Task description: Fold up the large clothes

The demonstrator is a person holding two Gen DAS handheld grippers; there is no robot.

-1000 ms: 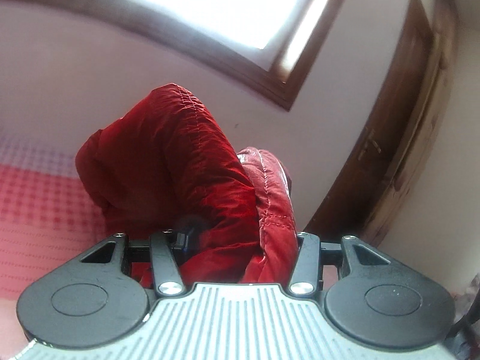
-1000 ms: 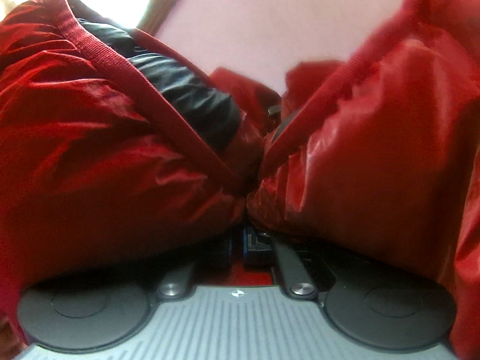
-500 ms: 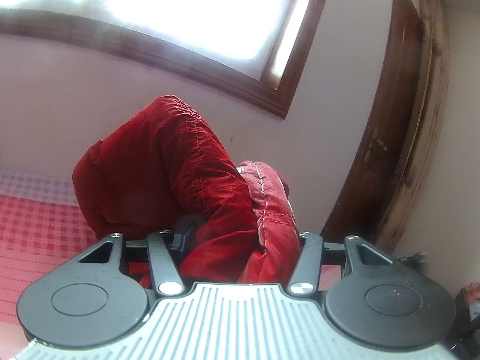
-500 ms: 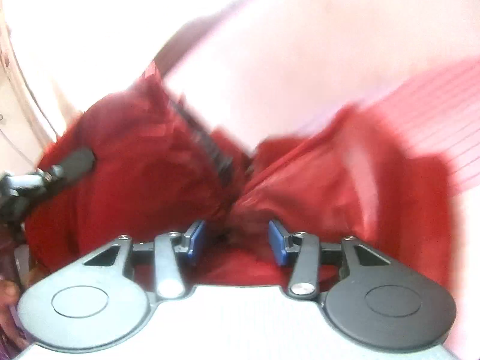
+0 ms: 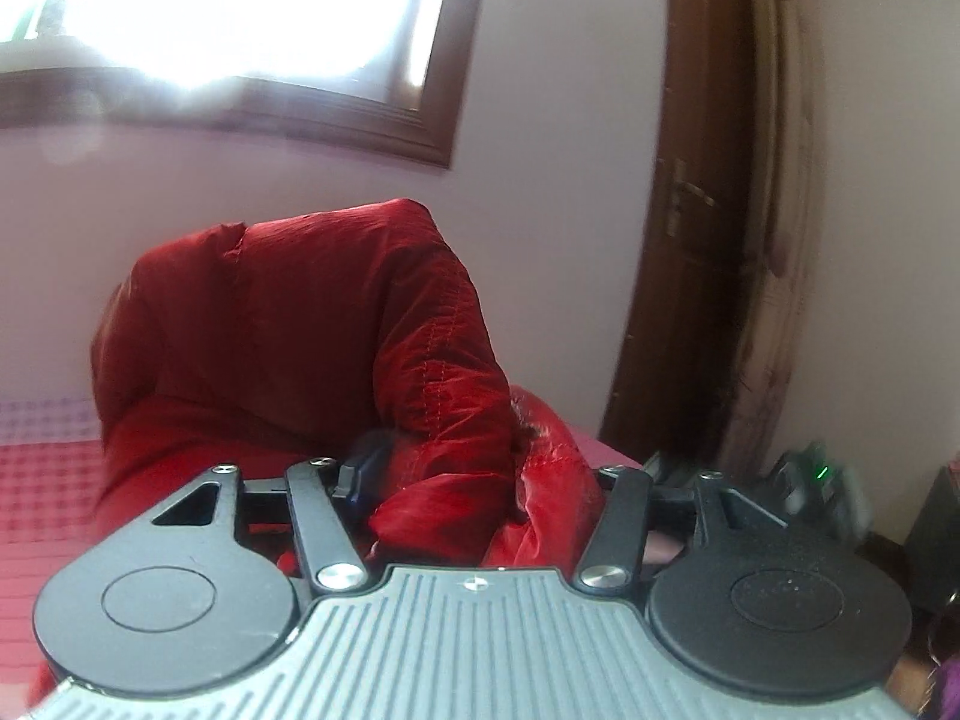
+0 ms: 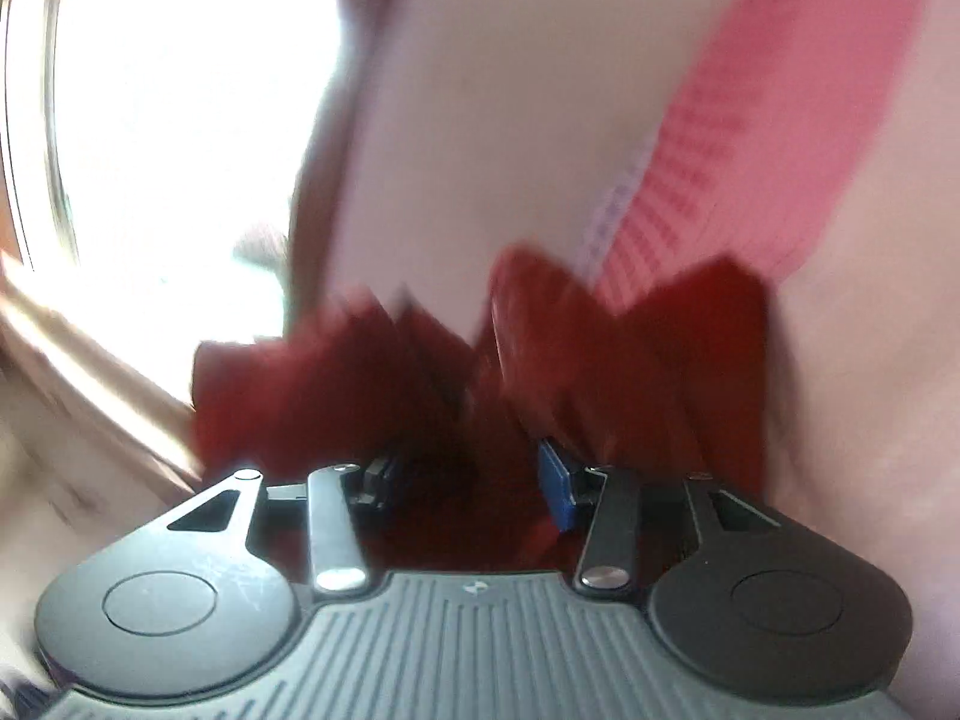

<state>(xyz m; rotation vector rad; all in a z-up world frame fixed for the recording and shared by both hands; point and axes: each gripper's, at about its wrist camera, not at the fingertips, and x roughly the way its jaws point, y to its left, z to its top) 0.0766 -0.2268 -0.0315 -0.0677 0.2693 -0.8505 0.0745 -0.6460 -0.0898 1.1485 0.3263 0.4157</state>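
Observation:
A red puffy jacket [image 5: 288, 324] stands bunched up on the pink checked bed cover [image 5: 42, 480]. My left gripper [image 5: 480, 468] has a thick fold of it between its fingers; the fabric hides the right finger. Its jaws are opening, and the fold still fills the gap. In the blurred right wrist view the jacket [image 6: 630, 348] lies just ahead of my right gripper [image 6: 468, 474]. That gripper's jaws are opening, the blue pads [image 6: 555, 483] stand wide apart, and dark red fabric lies low between them without being pinched.
A bright window [image 5: 210, 12] with a dark wooden frame is on the wall behind the bed. A brown wooden door [image 5: 702, 240] stands at the right, with a small device showing a green light [image 5: 822, 474] near its foot. The bed cover [image 6: 750, 120] runs along the wall.
My right gripper went from shut on the jacket to wide apart, let the fabric go and drew back while rolling. My left gripper swung sideways towards the door, the jacket fold still in it.

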